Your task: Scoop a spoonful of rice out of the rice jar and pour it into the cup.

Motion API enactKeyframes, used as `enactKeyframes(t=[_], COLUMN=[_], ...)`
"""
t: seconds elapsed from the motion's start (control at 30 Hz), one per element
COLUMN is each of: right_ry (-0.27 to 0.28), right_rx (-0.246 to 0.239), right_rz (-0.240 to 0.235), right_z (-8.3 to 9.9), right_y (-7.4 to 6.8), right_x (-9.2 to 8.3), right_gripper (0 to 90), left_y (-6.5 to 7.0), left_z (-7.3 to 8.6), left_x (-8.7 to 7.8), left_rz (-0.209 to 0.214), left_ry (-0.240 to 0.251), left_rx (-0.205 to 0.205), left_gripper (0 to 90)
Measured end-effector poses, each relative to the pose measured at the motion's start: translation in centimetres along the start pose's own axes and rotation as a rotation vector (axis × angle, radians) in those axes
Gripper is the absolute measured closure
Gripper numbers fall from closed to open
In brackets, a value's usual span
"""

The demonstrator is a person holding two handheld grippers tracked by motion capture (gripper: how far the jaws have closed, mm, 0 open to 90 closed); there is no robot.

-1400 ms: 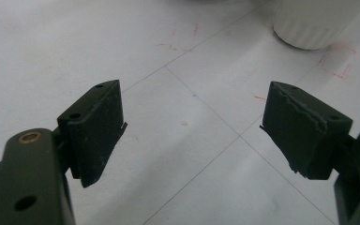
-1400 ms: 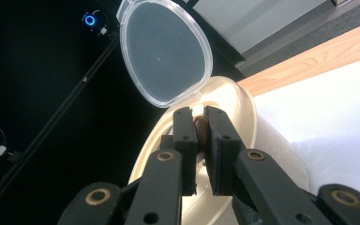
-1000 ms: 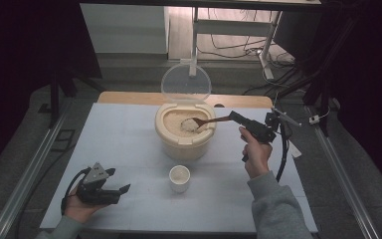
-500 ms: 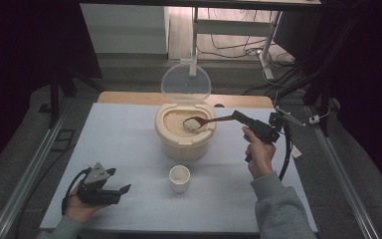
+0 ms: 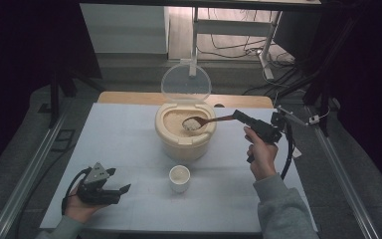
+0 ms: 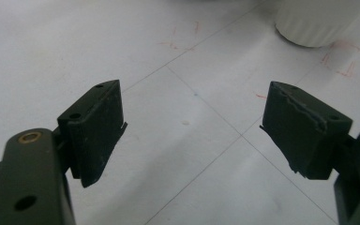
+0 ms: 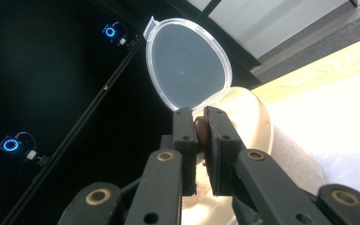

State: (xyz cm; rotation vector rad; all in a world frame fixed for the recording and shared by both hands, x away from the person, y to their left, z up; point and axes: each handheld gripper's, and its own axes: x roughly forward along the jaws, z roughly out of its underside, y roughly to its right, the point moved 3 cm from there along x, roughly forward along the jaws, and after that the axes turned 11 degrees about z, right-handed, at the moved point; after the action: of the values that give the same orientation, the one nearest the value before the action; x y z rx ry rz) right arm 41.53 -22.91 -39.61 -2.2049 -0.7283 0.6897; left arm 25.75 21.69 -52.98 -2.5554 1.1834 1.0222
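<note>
Here, right tool [image 5: 239, 117] clamped on rice-laden spoon [image 5: 206, 121] over rice container [image 5: 184, 135]; left tool [image 5: 121, 191] apart, resting on table [image 5: 129, 139]

light: dim room, bright table [image 5: 129, 144] | surround: black | focus: near claws soft

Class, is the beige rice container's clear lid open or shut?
Open: the clear round lid stands upright behind the beige rice container, leaving its rice uncovered.

- No readable text, labels, brands or numbers anywhere.
- Table [image 6: 122, 42]: faint red pen marks and thin ruled lines, corner brackets by the cup [image 6: 321, 21]; not legible as characters.
</note>
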Motion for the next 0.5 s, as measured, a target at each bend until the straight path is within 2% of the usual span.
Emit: enactKeyframes(t=[0.3, 0.5], right_ry=[-0.024, -0.062], right_rx=[-0.003, 0.003], right_rz=[-0.021, -0.042], right_z=[0.3, 1.0], right_y=[-0.4, -0.4], right_x=[-0.8, -1.7], right_gripper=[82.9, 82.9], left_y=[0.0, -0.1], left_z=[0.0, 0.0], left_x=[0.0, 0.0], left_rz=[-0.001, -0.003], left_ry=[0.001, 0.002], left_rx=[-0.002, -0.004], left_gripper=[20.4, 20.4])
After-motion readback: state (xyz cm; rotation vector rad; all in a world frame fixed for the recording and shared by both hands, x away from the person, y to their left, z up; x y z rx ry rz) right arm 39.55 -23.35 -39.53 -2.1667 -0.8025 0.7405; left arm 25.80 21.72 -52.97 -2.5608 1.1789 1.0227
